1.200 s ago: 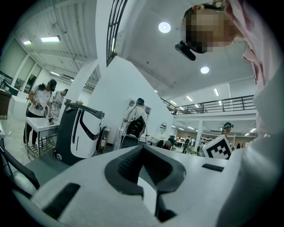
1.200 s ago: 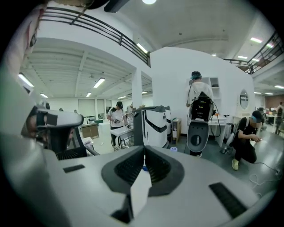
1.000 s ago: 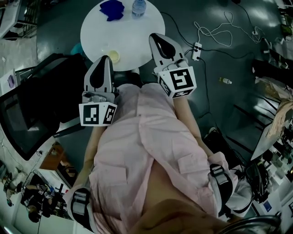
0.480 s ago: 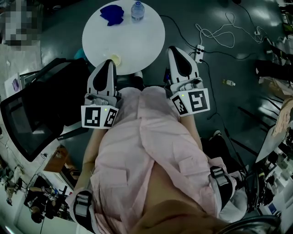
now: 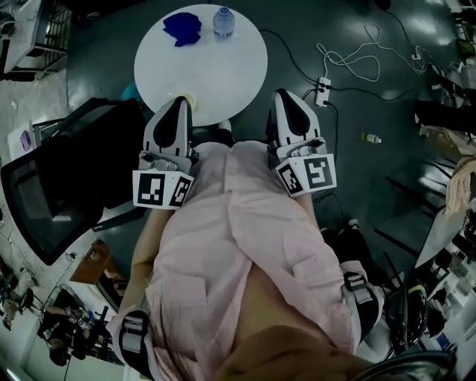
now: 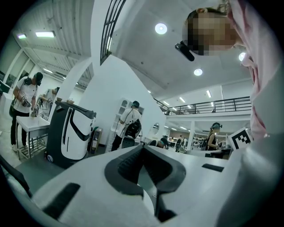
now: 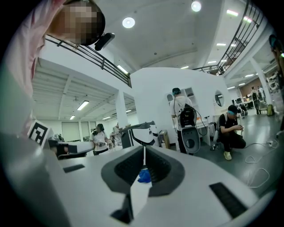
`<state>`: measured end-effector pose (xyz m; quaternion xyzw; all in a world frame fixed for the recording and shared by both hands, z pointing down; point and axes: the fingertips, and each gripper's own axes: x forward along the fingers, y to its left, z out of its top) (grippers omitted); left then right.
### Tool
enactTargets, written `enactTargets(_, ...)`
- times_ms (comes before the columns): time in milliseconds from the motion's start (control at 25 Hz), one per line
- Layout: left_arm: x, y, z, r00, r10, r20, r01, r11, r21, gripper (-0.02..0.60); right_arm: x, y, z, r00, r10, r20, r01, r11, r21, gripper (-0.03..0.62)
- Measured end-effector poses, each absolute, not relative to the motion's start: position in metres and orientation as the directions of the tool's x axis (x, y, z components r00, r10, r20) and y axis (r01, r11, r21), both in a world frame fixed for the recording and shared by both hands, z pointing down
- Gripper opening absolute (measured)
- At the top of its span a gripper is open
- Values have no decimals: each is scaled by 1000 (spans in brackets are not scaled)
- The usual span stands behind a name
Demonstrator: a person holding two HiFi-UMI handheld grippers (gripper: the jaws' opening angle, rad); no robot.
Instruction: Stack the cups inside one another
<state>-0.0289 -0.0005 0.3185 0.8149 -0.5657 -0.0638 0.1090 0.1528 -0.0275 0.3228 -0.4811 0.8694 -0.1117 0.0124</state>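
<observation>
Head view: a round white worktop (image 5: 223, 71) fills the upper centre of the frame, with a blue cloth (image 5: 182, 27) and a bottle (image 5: 224, 21) near its top edge. A pale cup (image 5: 189, 97) sits at the lower-left rim, just beside the tip of the left hand-held gripper (image 5: 178, 100). The right hand-held gripper (image 5: 283, 94) points past the lower-right rim. Both have their jaws pressed together, gripping nothing.

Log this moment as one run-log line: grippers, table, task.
left gripper: shut, empty | right gripper: shut, empty | round white table: pale yellow cup at near edge, untouched | stacking: not under way
</observation>
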Motion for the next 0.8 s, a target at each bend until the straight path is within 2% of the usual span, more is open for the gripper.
enactTargets(800, -31, 1, 321, 355, -935, 11, -903, -340, 261, 15, 144, -24, 326, -557, -824, 104, -824, 532, -196, 35)
